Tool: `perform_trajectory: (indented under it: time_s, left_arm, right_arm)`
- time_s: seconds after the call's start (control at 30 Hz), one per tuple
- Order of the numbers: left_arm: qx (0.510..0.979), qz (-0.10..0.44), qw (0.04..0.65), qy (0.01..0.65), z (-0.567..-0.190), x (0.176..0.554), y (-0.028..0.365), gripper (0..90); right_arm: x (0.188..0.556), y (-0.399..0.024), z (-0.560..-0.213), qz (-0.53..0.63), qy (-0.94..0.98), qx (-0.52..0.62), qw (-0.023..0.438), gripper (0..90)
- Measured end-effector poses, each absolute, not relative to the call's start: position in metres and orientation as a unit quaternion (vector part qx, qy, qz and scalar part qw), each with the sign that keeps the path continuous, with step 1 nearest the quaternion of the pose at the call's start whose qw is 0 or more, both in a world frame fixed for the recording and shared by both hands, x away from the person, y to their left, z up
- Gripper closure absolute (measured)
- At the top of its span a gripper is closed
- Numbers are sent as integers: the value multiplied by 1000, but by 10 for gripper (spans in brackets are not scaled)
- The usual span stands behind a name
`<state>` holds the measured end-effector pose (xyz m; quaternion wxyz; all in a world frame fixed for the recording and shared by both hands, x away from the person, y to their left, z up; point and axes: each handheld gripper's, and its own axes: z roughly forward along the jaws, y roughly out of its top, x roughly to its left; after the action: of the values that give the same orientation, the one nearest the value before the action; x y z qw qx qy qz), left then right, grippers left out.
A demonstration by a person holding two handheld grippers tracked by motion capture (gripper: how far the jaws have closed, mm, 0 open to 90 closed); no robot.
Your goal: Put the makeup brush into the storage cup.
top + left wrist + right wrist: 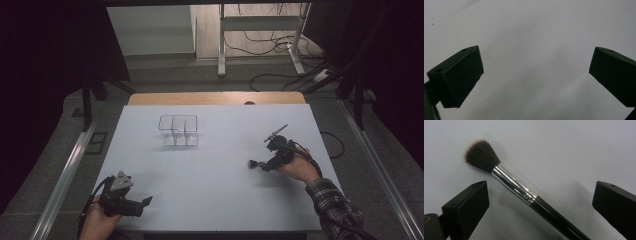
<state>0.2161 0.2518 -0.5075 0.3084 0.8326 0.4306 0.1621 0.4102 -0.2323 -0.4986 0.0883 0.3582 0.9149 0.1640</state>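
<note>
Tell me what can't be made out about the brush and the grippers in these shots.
- Brush: the right gripper view's bottom edge cuts off the handle's end, so its full length is unclear.
- Right gripper: open jaws flank the brush; contact can't be told.
- High view: brush too small and dark beside the hand.
- Clear organizer: contents too faint to tell.

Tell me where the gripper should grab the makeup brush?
Probably on the black handle, just behind the shiny metal band, not the soft bristles. The brush lies flat on the white table between the open right gripper jaws, so come from above and close across it.
</note>
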Motion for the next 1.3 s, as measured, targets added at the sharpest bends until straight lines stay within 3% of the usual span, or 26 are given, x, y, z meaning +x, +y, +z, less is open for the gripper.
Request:
perform_trajectory:
  time_s: [0.23,0.3,0.37,0.4,0.43,0.47,0.53,0.57,0.6,1.3]
  left_arm:
    - [833,162,308,430,-508,216,252,0]
    - [833,162,308,430,-508,216,252,0]
    - [833,162,308,430,-508,216,252,0]
    - [833,161,307,430,-508,216,251,0]
    - [833,161,307,430,-508,216,251,0]
    - [834,161,307,430,-508,216,251,0]
    - [834,161,306,430,-508,216,251,0]
    - [835,161,305,429,-508,216,251,0]
    - [835,161,305,429,-508,216,251,0]
    - [833,160,307,431,-508,217,251,0]
  right_arm:
    - [409,-232,-501,155,920,350,88,112]
    - [409,-232,-502,155,922,345,80,206]
    - [409,-232,-501,157,923,344,76,234]
    - [408,-232,-499,158,923,344,75,344]
    - [408,-232,-499,158,923,344,75,344]
    - [409,-232,-496,151,923,346,75,487]
    - [409,-232,-495,147,923,348,75,534]
    - [409,-233,-494,144,922,351,70,622]
    - [409,-233,-492,136,924,352,62,781]
    - [401,-242,-490,181,904,383,64,790]
